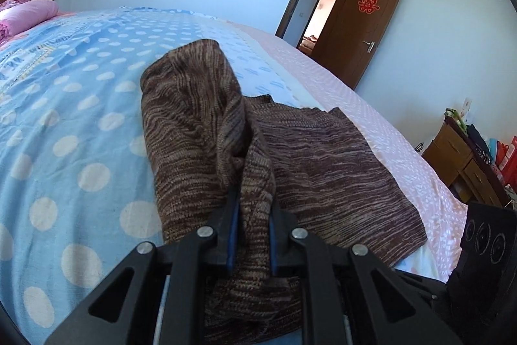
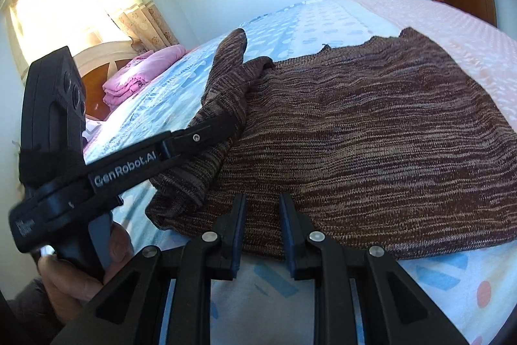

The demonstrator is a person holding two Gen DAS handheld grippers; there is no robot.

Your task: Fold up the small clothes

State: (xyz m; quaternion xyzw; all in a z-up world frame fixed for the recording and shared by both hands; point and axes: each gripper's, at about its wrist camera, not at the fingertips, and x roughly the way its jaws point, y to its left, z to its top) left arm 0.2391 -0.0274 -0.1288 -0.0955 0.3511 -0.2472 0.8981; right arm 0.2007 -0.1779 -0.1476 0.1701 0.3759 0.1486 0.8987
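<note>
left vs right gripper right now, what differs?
The left gripper is shut on a bunched fold of the brown knit sweater; the right gripper is open and holds nothing. The left lifts its fold off the bed; the right sits at the sweater's near edge, which lies flat. Both have black fingers with blue pads.

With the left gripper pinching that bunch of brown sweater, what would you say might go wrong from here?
1. The left gripper pinches a thick bunch of the brown marled knit sweater; layers may slip out unevenly, spoiling the fold.
2. The right gripper is open at the hem, gripping nothing, so the flat body may drag across the blue polka-dot bedsheet when the left one pulls.
</note>
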